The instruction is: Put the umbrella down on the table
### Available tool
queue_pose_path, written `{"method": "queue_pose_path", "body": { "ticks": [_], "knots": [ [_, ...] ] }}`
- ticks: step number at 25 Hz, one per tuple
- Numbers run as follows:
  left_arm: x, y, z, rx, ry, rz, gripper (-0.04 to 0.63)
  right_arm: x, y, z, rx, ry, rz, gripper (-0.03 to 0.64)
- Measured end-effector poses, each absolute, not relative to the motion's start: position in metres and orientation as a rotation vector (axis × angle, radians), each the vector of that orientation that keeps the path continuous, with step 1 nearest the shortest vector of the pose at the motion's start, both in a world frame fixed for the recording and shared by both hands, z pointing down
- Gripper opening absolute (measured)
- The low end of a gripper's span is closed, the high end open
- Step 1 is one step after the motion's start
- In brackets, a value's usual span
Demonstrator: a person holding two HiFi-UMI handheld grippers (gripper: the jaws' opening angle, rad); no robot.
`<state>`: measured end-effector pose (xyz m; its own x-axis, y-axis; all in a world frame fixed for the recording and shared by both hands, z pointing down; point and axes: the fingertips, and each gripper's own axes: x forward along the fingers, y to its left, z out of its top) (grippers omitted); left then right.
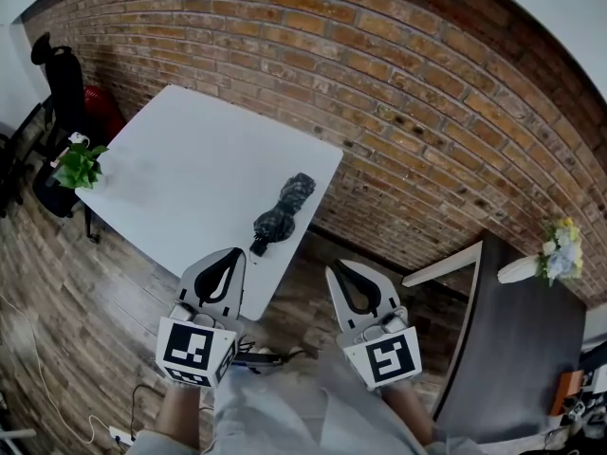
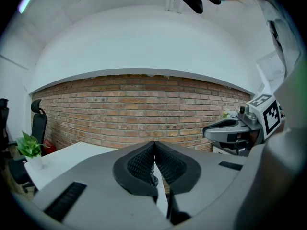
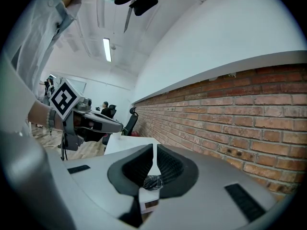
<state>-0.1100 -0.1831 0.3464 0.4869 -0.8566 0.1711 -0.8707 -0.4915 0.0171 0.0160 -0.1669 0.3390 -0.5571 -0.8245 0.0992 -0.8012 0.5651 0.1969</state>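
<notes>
White table (image 1: 180, 150) has one umbrella (image 1: 283, 214) near its right edge, one plant (image 1: 79, 166) on the left corner. Left tongs (image 1: 234, 253) and right tongs (image 1: 338, 267) both closed, holding nothing.

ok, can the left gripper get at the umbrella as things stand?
Probably yes. The umbrella lies in the open near the table edge, just ahead of the left gripper, nothing between them. Its jaws are shut, so they'd need opening first.
</notes>
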Motion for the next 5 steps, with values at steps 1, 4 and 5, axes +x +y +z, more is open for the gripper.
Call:
{"method": "queue_pose_path", "body": {
  "ticks": [1,4,5],
  "knots": [
    [-0.1103,-0.1829,0.3468,2.621,-1.529,0.213,0.02,0.0155,-0.1667,0.3391,1.368,-2.617,-0.196,0.057],
    [-0.1111,-0.1823,0.347,2.62,-1.532,0.212,0.018,0.0141,-0.1661,0.3398,1.361,-2.619,-0.199,0.057],
    [-0.1114,-0.1821,0.3473,2.621,-1.533,0.212,0.02,0.0138,-0.1658,0.3401,1.361,-2.619,-0.197,0.055]
  ]
}}
